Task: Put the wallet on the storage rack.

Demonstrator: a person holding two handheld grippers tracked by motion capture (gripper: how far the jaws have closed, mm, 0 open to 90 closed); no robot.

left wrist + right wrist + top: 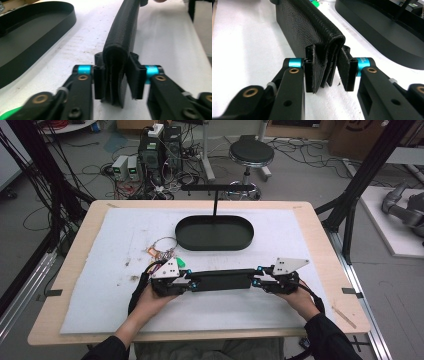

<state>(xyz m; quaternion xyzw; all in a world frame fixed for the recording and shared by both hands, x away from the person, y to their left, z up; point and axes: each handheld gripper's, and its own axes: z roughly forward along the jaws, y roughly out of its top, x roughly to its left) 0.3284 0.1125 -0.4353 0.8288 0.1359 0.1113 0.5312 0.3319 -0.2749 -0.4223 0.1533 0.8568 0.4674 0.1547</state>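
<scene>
Across the lower middle of the high view, we have a long black folded pouch (pixel 220 281) standing on edge on the white mat (pixel 100 305), with our left gripper (pixel 186 283) at its left end and our right gripper (pixel 256 280) at its right end. From each gripper's own view, the left jaws (pixel 117 81) and the right jaws (pixel 329 75) each press one pad on the pouch while the other stands just clear, so neither gripper clamps it. We judge the pouch could tip flat or unfold if we lift now, since both grips look loose, and the black tray (pixel 214 233) above the middle is near enough to bump.
</scene>
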